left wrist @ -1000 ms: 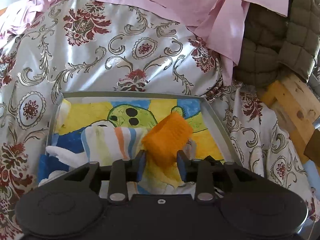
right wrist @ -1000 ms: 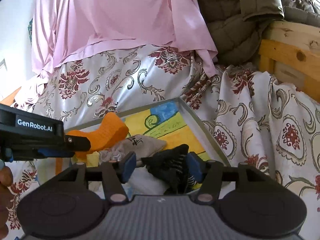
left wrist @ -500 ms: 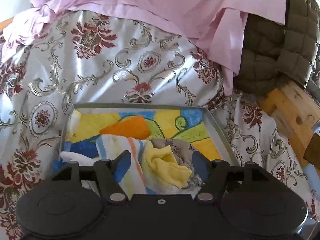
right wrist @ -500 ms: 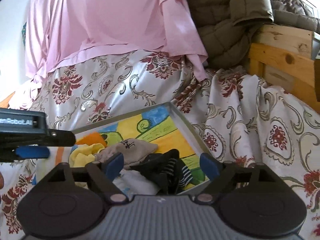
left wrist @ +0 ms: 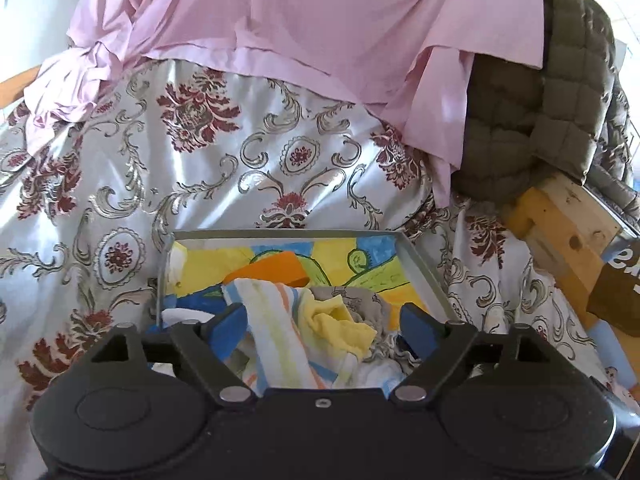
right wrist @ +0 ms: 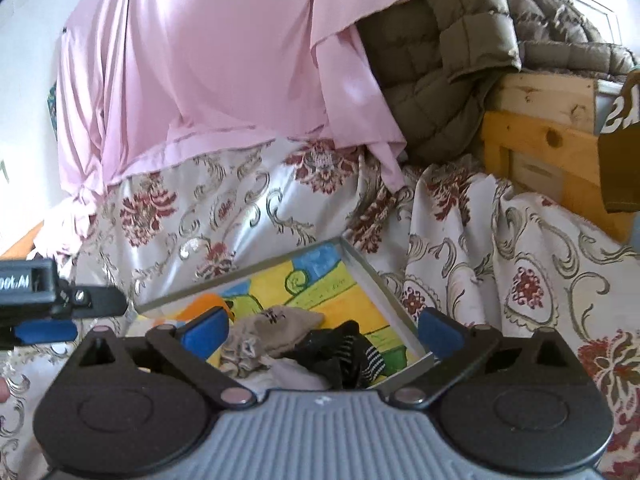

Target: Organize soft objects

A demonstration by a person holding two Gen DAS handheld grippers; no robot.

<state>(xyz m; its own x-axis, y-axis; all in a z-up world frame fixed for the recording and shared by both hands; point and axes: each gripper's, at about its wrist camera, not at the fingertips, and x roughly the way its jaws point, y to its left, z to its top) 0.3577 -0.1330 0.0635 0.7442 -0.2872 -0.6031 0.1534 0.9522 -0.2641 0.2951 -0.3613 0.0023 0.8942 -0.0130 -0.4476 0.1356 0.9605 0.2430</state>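
Note:
A grey-rimmed tray (left wrist: 420,264) with a bright painted bottom lies on the floral bedspread. In it are an orange sock (left wrist: 276,270), a striped cloth (left wrist: 276,332), a yellow cloth (left wrist: 340,322) and a grey sock (left wrist: 360,300). My left gripper (left wrist: 322,328) hovers over the pile with its jaws opening, and the pads touch nothing. In the right wrist view the tray rim (right wrist: 384,284) frames the grey sock (right wrist: 276,324) and a black striped sock (right wrist: 348,354). Above them my right gripper (right wrist: 324,330) is opening wide and holds nothing. The left gripper (right wrist: 72,316) shows at the left edge.
A pink sheet (left wrist: 320,20) hangs over the far side of the floral bedspread (left wrist: 200,168). An olive quilted jacket (left wrist: 540,120) is draped on a wooden bed frame (left wrist: 568,224) at the right. A brown box (right wrist: 620,160) stands at the far right.
The left gripper let go of the orange sock, which now lies in the tray. The right gripper released the black sock. Both jaws widened and both grippers drew back and up.

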